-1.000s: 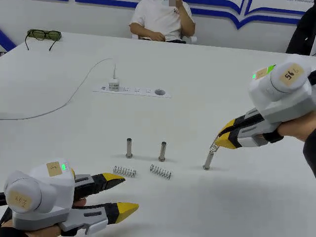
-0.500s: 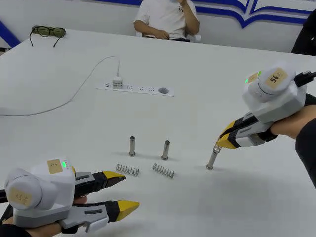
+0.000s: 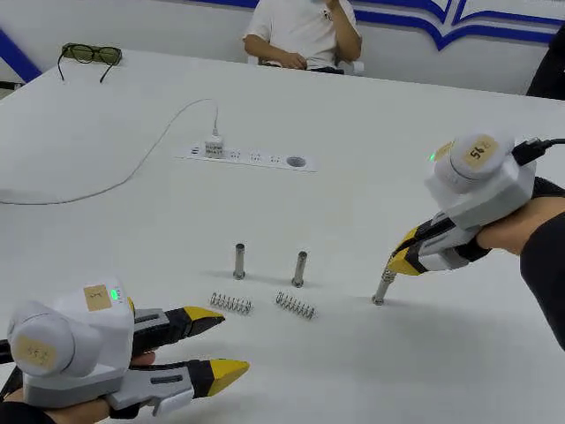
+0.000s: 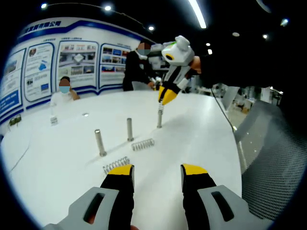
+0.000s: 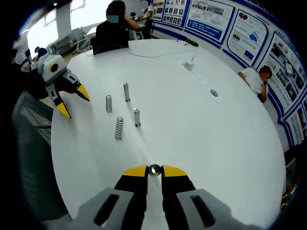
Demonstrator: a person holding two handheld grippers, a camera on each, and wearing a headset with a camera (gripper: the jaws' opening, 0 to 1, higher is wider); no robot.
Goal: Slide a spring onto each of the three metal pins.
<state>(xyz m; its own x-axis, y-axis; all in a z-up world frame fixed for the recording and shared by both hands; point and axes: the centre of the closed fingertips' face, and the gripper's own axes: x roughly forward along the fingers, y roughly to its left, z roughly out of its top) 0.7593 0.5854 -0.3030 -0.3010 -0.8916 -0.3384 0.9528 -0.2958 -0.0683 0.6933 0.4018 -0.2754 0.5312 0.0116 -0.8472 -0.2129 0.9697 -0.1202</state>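
Right hand-held gripper (image 3: 399, 262): jaws narrow, pinching spring (image 3: 387, 276) at top of right pin (image 3: 380, 293). Left hand-held gripper (image 3: 221, 344): gaping wide, holding nothing, hovering over bench (image 3: 132, 238). Loose springs (image 3: 230, 304) lying just before bare upright pins (image 3: 239, 261).

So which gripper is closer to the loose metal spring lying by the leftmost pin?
Left. The left gripper is open just beside that small coiled metal spring; the right gripper holds another spring over the rightmost metal pin.
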